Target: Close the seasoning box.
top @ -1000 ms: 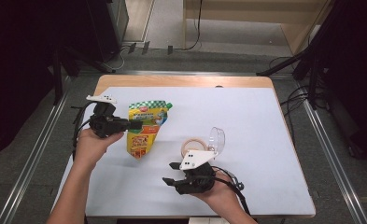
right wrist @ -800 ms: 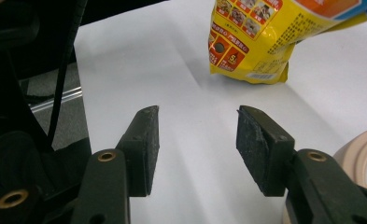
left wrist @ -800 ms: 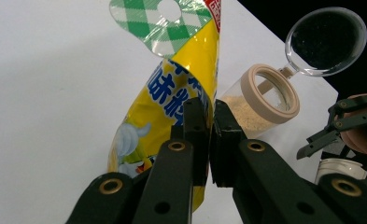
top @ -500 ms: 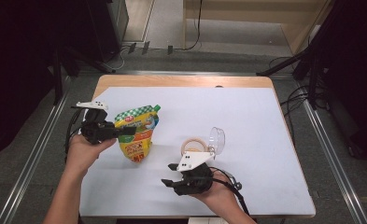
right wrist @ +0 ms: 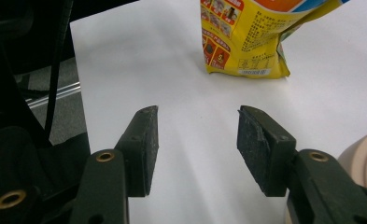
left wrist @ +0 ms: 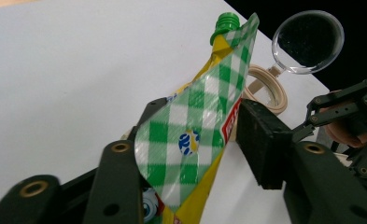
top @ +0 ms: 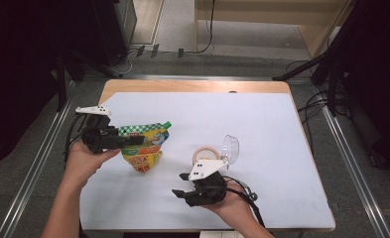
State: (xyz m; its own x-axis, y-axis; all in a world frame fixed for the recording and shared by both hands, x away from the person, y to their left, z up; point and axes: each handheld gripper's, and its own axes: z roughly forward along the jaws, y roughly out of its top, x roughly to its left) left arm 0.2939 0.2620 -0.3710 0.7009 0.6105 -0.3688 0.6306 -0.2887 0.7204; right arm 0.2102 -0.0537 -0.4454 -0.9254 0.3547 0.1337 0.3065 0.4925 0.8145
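A yellow spouted pouch (top: 145, 148) with a green checked top (left wrist: 195, 130) stands tilted on the white table (top: 282, 124), left of centre. My left gripper (top: 135, 140) reaches in from the left with the pouch top between its jaws (left wrist: 200, 109). The jaws have just been opening, and the right pad stands clear of the foil. My right gripper (top: 178, 184) hovers near the front edge, pointing left, open with nothing between its jaws (right wrist: 197, 116). The pouch's yellow bottom (right wrist: 246, 37) lies ahead of it.
A pale wooden ring (top: 206, 153) and a clear magnifying lens (top: 229, 148) lie just behind my right gripper. Both also appear beyond the pouch, the ring (left wrist: 265, 88) below the lens (left wrist: 308, 42). The table's wooden back edge (top: 197, 85) shows.
The left gripper has shifted slightly left and nearer with the pouch, the pouch top has turned sideways, and its jaws have parted. The right gripper has stayed put.
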